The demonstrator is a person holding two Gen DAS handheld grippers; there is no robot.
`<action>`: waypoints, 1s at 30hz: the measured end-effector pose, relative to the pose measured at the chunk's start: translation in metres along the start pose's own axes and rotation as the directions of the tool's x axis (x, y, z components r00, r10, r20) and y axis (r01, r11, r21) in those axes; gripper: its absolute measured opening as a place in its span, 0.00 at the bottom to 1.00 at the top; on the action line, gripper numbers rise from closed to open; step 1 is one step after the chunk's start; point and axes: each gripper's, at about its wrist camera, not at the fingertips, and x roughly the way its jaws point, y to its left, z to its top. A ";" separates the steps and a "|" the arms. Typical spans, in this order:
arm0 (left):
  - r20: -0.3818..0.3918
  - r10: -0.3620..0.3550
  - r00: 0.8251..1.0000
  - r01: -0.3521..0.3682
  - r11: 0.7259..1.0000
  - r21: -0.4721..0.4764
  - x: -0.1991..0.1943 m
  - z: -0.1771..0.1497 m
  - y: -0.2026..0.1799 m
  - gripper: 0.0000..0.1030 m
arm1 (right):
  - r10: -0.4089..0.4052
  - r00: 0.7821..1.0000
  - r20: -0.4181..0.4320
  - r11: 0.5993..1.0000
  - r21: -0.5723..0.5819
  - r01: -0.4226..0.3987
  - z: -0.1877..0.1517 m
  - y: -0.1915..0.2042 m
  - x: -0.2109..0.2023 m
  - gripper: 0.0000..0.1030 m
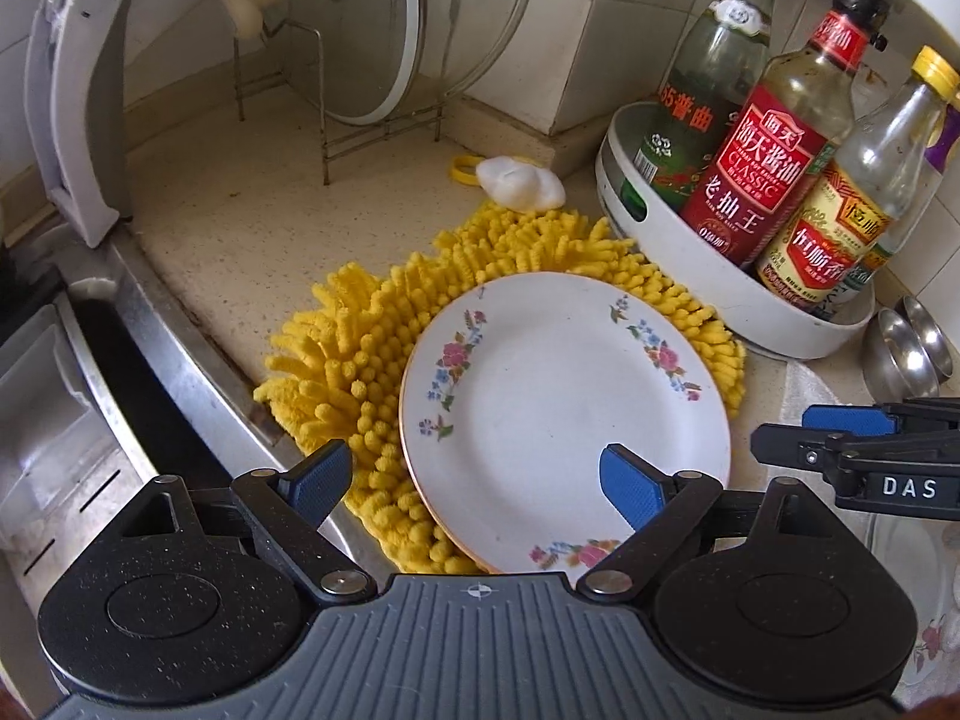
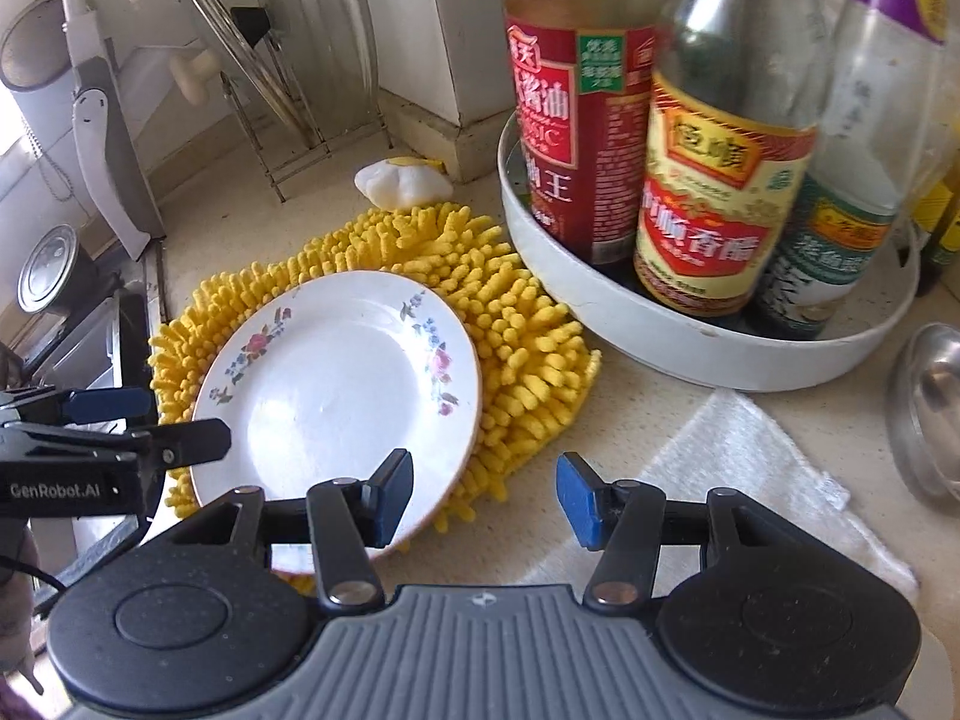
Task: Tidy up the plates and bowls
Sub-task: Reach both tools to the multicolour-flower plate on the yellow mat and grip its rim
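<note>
Left gripper spread wide, nothing between the blue pads; right-hand pad over the near part of the floral plate, left-hand pad over the yellow chenille mat beside the sink edge. Hard to say whether that pad touches the plate or hangs just above it. Right gripper likewise spread and empty, left pad over the plate's near-right rim, right pad over bare speckled counter next to a white cloth.

Plate lying flat, face up, on the mat; round, so no long axis; flower sprays at left, right and near rim. Near-left rim close to the sink edge, with only a strip of mat between. Far-right side of the mat touching or just short of the white turntable tray, which carries a red-label soy sauce bottle and a vinegar bottle standing upright.

Open counter behind the mat, toward the wire lid rack with glass lids. White crumpled bag just beyond the mat's far edge. Steel bowls to the right of the tray, well apart from the plate. Free room mostly in front, between plate and cloth.
</note>
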 end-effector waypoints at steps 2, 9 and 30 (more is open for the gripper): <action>-0.009 -0.006 1.000 0.007 1.000 0.010 0.005 0.003 0.001 0.90 | 0.003 1.000 -0.009 1.000 0.006 -0.003 0.002 0.003 0.008 0.63; -0.046 -0.024 0.999 0.026 0.999 0.048 0.021 0.009 -0.002 0.90 | 0.007 0.998 -0.056 1.000 0.009 -0.006 0.009 0.012 0.034 0.63; -0.092 -0.058 0.994 0.066 0.994 0.091 0.044 0.019 -0.005 0.90 | 0.040 0.996 -0.077 0.998 0.054 -0.036 0.019 0.014 0.049 0.62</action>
